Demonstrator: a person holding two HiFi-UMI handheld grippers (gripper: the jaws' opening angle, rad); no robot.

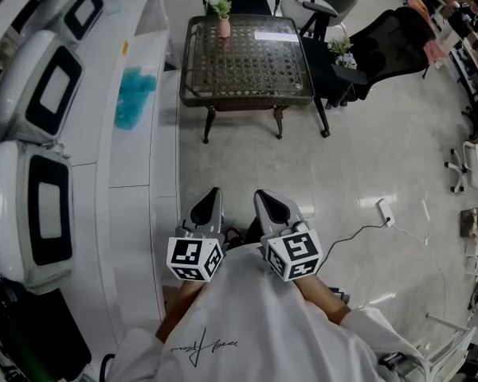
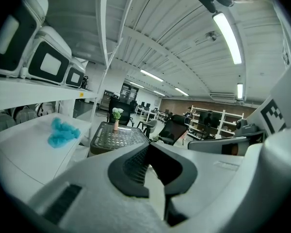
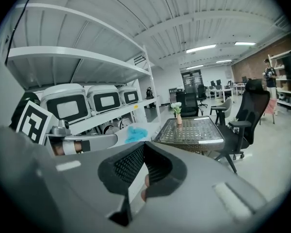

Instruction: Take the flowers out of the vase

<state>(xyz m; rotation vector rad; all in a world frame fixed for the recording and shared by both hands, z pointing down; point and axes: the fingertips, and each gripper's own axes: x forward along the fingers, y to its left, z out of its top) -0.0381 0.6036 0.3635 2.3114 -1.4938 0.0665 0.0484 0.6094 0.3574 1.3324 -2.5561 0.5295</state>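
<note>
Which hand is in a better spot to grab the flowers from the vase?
Left, probably, but only just. The left gripper and right gripper are both shut, empty and far from the table. The vase of flowers lines up more with the left one.

Both hand-held grippers [image 1: 213, 197] [image 1: 264, 200] closed, empty

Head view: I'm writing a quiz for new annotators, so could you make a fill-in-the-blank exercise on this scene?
1. The flowers in the pink vase are ____ in colour.
2. The vase stands on the glass-topped ____, far ahead of the person.
3. The left gripper and the right gripper both have their jaws ____, with nothing between them.

Missing words: white; table; shut.
</note>
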